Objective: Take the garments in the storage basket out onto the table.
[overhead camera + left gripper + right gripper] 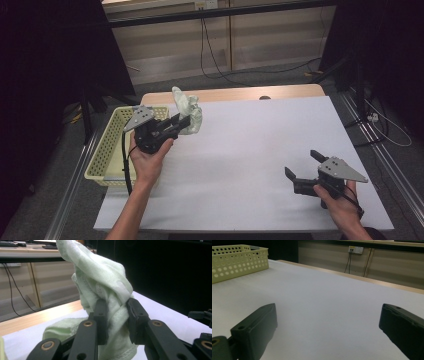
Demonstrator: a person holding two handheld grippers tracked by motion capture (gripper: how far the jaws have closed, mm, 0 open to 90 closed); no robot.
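High view puts the left gripper [184, 121] clamped on the pale green cloth [190, 114], with the yellow basket [107, 150] just beside it at nine o'clock; the right gripper [303, 164], jaws apart, sits well off at four o'clock.

A white-covered counter [260, 150] with a bare wooden strip along its far edge is carrying a pale yellow perforated basket [107, 150], which is sitting at the counter's left edge and overhanging it slightly.
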